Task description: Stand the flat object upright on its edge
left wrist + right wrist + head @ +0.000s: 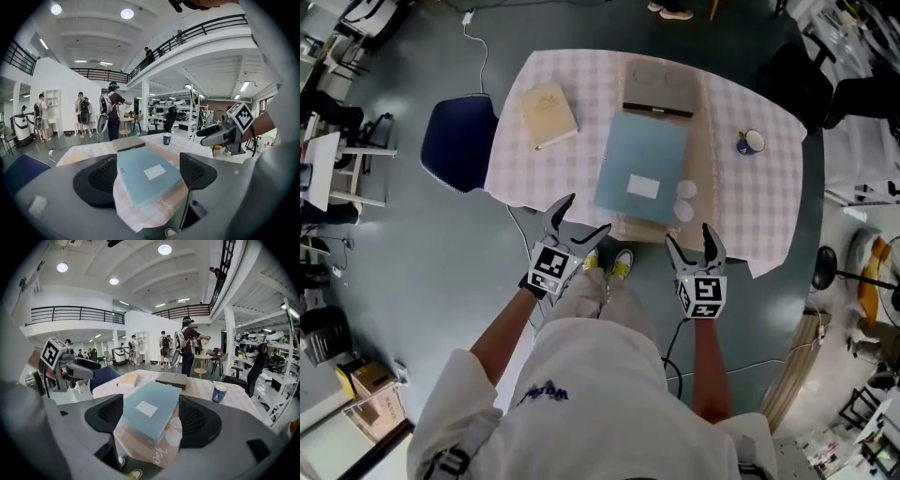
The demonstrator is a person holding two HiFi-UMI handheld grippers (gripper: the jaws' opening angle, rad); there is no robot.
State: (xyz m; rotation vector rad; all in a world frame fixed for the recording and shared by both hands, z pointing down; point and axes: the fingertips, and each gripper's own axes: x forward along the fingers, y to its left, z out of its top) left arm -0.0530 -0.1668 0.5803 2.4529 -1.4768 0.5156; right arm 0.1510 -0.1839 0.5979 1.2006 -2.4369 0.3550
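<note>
A flat light-blue box (pixel 641 169) with a white label lies on a brown paper bag near the table's front edge; it also shows as the blue box (pixel 147 173) and the blue box (pixel 151 410) in the gripper views. My left gripper (pixel 576 222) hovers open in front of the table, left of the box, nothing between its jaws. My right gripper (pixel 695 246) is open too, just off the front edge to the box's right. Both stand apart from the box.
The table (pixel 769 197) has a pink checked cloth. On it lie a tan book (pixel 547 114), a dark grey flat case (pixel 658 90) and a blue mug (pixel 749 142). A blue chair (pixel 457 142) stands at the left. People stand in the hall behind.
</note>
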